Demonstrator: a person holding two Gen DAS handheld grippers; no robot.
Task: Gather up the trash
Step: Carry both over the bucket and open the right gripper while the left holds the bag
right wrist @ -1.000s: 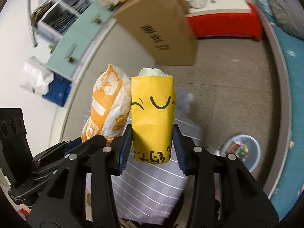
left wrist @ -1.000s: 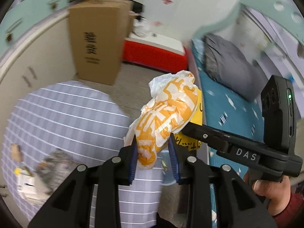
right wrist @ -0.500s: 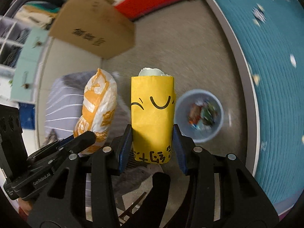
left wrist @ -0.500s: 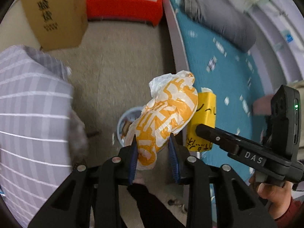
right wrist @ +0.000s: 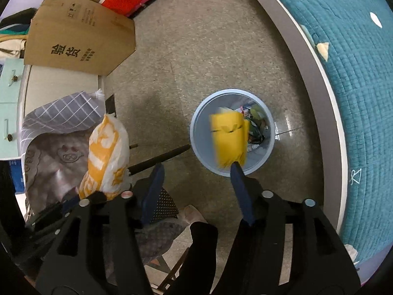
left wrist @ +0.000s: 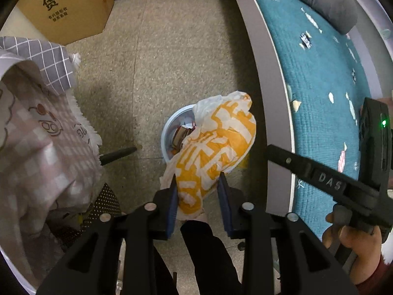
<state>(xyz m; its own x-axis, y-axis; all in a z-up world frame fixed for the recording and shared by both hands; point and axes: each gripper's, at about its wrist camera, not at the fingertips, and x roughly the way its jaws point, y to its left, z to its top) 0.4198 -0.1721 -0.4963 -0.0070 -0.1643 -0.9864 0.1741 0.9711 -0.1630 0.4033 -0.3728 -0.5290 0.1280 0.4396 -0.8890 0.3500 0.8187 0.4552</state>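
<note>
Jaws on our right gripper point(right wrist: 196, 172) have just been opening and are standing spread, with one yellow paper bag point(right wrist: 228, 140) dropping clear of them into the single blue bin point(right wrist: 196, 132) below. Our left gripper point(left wrist: 197, 191) is clenching one orange-and-white wrapper point(left wrist: 213, 152), its long axis pointing away from us, directly over that same bin point(left wrist: 169, 127), so we are judging this hand nearer for the next drop.
</note>
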